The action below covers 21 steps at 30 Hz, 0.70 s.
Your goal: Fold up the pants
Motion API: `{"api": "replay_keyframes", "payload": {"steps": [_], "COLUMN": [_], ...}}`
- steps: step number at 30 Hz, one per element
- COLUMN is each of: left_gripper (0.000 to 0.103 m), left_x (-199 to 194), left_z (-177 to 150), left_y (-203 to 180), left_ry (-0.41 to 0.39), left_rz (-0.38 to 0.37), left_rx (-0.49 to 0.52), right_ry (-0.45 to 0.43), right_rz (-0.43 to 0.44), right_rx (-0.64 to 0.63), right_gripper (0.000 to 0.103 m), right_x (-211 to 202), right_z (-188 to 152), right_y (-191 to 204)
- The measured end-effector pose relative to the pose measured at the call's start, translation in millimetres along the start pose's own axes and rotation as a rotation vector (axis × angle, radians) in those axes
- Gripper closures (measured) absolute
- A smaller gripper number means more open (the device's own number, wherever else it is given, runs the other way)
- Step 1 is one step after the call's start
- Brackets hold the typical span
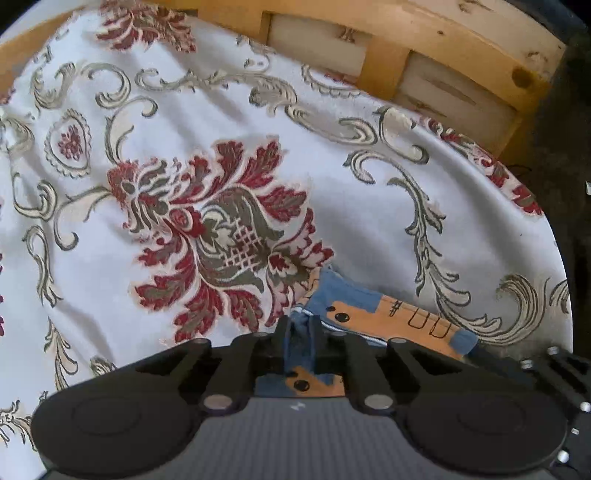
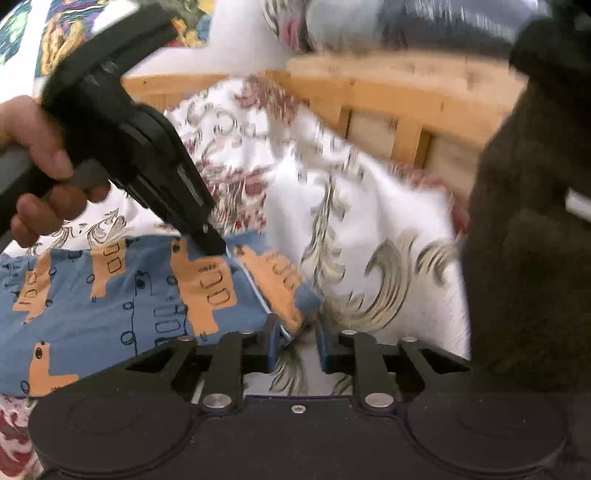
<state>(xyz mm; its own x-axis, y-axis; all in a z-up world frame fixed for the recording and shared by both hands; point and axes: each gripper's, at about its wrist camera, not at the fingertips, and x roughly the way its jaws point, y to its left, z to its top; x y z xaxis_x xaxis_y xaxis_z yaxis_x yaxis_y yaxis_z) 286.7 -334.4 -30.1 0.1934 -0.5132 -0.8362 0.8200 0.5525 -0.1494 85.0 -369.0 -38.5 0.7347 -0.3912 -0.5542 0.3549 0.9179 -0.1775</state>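
The pants (image 2: 110,295) are blue with orange shapes and lie on a white floral bedspread (image 2: 369,221). In the right wrist view they spread across the left and middle. My left gripper (image 1: 301,328) is shut on a bunched edge of the pants (image 1: 354,306). It also shows in the right wrist view (image 2: 214,247), held by a hand, its tip pressed on the pants' upper edge. My right gripper (image 2: 297,336) is open, its jaws on either side of the pants' right corner, the left finger (image 2: 275,343) touching the cloth.
A wooden bed frame (image 1: 388,48) runs along the far side of the bedspread. A dark brown mass (image 2: 535,221) fills the right of the right wrist view. A colourful printed cloth (image 2: 55,33) lies at the top left.
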Motion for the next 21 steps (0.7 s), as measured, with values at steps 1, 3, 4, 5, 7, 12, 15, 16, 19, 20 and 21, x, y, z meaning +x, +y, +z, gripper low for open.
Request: {"api": "replay_keyframes", "payload": {"steps": [1,3,4,5,7,12,15,16,19,20,21], "left_gripper": [0.092,0.092,0.092,0.092,0.089,0.083,0.064,0.058,0.052,0.052,0.052], "left_x": [-3,-9,-12,-14,-17,-34,-54,-60,-63,-57,-51], "left_z": [0,0,0,1,3,-6,-32,-43,-63,-67,-70], "left_y": [-1,-5,-5,-6,-3,7,17,20,30,35,39], "left_ry": [-0.019,-0.070,-0.092,-0.105,-0.112,-0.140,-0.177,-0.188,-0.165,-0.136,-0.111], "left_rz": [0.005,0.015,0.019,0.017,0.008,0.020,0.022,0.031,0.050,0.070,0.086], "left_rx": [0.001,0.005,0.004,0.003,-0.014,-0.066,-0.098,-0.102,-0.114,-0.135,-0.148], "right_ry": [-0.024,-0.055,-0.061,-0.056,-0.020,-0.014,-0.062,-0.061,-0.026,-0.019,-0.008], "right_rz": [-0.010,-0.022,-0.013,0.003,0.048,-0.006,-0.002,0.017,0.027,0.011,0.005], "right_rx": [-0.023,-0.059,-0.077,-0.084,-0.080,-0.066,-0.107,-0.105,-0.127,-0.134,-0.134], "right_gripper": [0.074,0.074,0.074,0.074,0.075,0.072,0.069,0.069,0.068,0.068,0.065], "right_x": [-4,-7,-7,-5,1,1,-8,-8,-1,1,4], "right_z": [0,1,1,1,1,1,1,0,-3,-4,-5], "right_y": [3,7,9,10,9,2,7,8,12,13,13]}}
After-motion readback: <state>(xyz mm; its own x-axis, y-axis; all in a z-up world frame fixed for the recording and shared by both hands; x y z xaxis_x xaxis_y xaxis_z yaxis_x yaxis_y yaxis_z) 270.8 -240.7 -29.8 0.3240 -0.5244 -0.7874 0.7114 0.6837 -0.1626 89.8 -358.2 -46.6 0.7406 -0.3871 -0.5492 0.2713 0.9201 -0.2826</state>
